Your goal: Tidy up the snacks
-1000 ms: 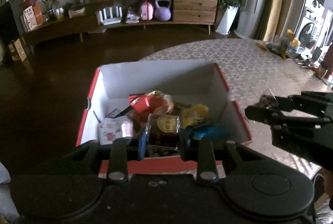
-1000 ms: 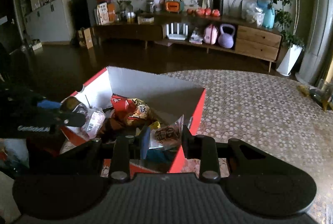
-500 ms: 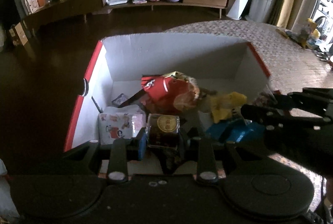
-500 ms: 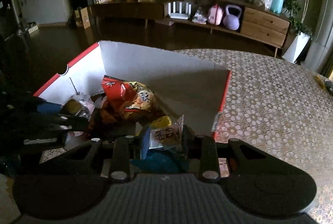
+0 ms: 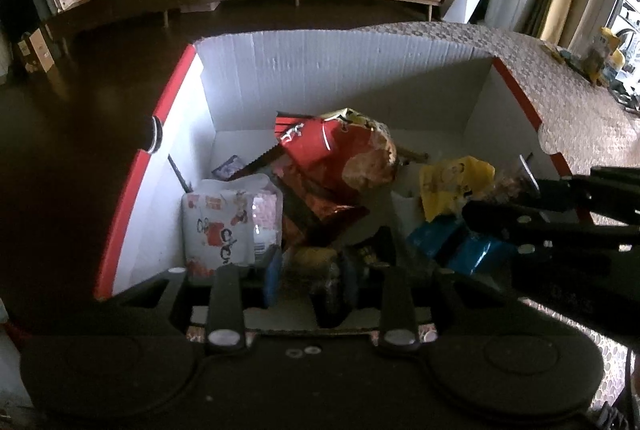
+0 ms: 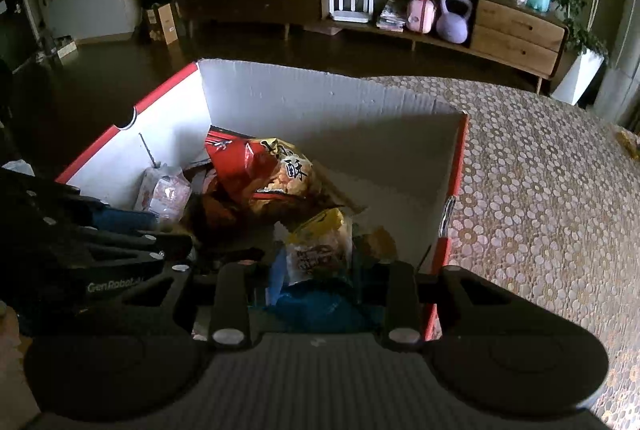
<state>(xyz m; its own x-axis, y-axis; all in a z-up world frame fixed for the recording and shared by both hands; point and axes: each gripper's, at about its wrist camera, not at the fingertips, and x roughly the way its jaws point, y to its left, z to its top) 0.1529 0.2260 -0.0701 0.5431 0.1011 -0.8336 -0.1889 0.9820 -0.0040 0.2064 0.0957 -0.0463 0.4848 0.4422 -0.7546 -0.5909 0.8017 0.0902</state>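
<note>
A red-and-white cardboard box (image 5: 340, 42) holds several snack packs: a red bag (image 5: 332, 158), a white printed pack (image 5: 224, 222), a yellow bag (image 5: 452, 182) and a blue bag (image 5: 452, 242). My left gripper (image 5: 310, 278) is low inside the box's near edge. Its jaws are opening, and a dark pack with a yellow label (image 5: 320, 262) sags loose between them. My right gripper (image 6: 318, 270) is inside the box (image 6: 320, 90) at its right corner. Its jaws are starting to open, with a small clear snack pack (image 6: 320, 250) still pinched between them. Each gripper shows in the other's view (image 5: 500, 196) (image 6: 172, 230).
The box stands on a table with a patterned cloth (image 6: 540, 190) that stretches away to the right. Beyond it are dark floor and a long wooden sideboard (image 6: 516, 26) with a purple kettlebell (image 6: 452, 18). Small items lie at the table's far right (image 5: 600, 58).
Both grippers have come down and forward into the box with their packs. The dark pack in the left gripper has slipped lower between the jaws.
</note>
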